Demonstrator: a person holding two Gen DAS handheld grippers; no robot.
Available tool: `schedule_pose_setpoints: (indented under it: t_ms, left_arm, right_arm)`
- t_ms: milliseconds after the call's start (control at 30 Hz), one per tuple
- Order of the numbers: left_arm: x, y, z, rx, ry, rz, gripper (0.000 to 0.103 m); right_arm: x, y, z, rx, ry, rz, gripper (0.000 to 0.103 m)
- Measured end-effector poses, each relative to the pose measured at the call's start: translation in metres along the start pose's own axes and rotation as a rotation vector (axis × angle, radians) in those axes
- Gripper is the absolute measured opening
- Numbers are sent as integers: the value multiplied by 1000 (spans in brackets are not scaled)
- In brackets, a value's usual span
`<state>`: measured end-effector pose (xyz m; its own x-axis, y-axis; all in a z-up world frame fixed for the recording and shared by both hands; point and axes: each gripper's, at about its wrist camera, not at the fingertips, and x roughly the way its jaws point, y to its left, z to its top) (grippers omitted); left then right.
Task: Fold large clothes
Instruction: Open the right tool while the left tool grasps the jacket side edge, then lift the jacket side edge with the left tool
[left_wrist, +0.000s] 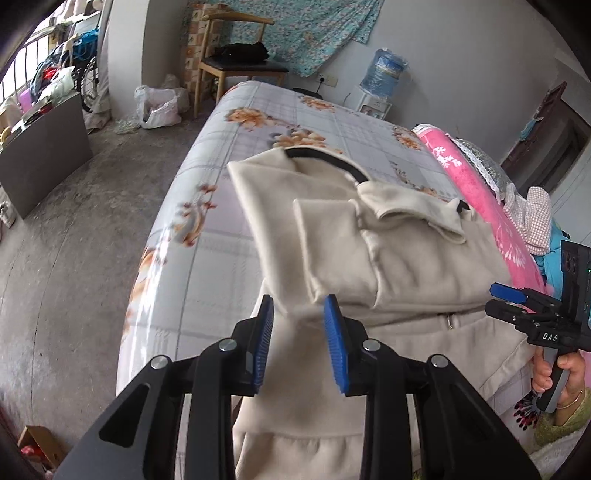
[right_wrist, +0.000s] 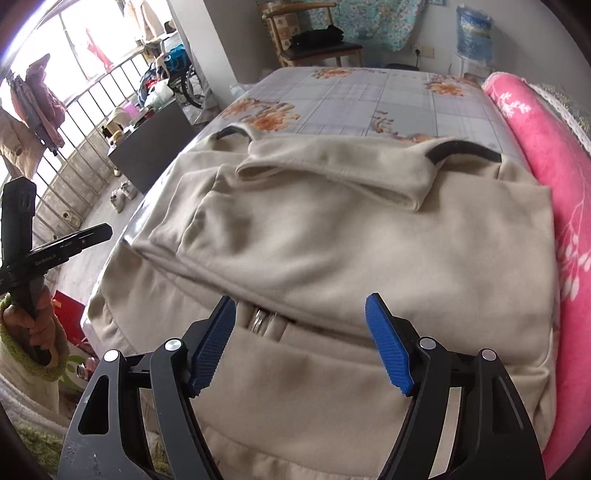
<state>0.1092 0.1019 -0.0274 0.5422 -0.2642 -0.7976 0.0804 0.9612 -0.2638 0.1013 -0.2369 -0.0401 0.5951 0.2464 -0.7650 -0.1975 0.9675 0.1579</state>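
Note:
A cream fleece jacket (left_wrist: 406, 258) with dark collar trim lies folded on the bed's floral sheet (left_wrist: 295, 122), its lower part hanging over the near edge. My left gripper (left_wrist: 299, 332) hovers above the jacket's left side with a narrow gap between its blue pads and only blurred cloth showing beneath. In the right wrist view the left gripper (right_wrist: 107, 232) is off the jacket's (right_wrist: 332, 240) left edge, holding nothing. My right gripper (right_wrist: 299, 332) stands wide open just above the zipper pull (right_wrist: 264, 321), gripping nothing. It also shows at the right as the right gripper (left_wrist: 498, 301), held by a hand (left_wrist: 557, 373).
A rolled pink blanket (right_wrist: 535, 147) runs along the bed's right side. Beyond the bed stand a wooden chair (left_wrist: 236, 62) with dark clothes and a water dispenser (left_wrist: 384, 74). A grey cabinet (left_wrist: 44, 147) and a plastic bag (left_wrist: 155, 107) sit on the concrete floor to the left.

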Motion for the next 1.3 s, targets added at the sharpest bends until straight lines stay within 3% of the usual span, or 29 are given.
schedule_pose_setpoints:
  t_ms: [133,300,533,667,867,967,1300]
  left_arm:
    - [1,16,-23,-43,24,37,28]
    - [8,22,-31,-51,57,-20,28]
    - [9,29,-26,-60,36,-22,28]
    - [21,32,-25,-76,85,-73,28]
    - [-3,26,-28,-76,66,-204,28]
    - [-5,20,-32,-56,73,-232,28]
    - [29,21,-32,-58,139,-105,28]
  right_arm:
    - [4,11,-21,-5,38,19,69]
    - [8,13,-34,-2,61,-8,69]
    - [4,10,-39,23,49,-14,69]
    - [7,6,-39,47,51,-11,69]
    - [10,5,-43,51,68,-26,69]
    - [11,7,-43,47,67,-34,69]
    - [6,7,-44,44,48,-41,69]
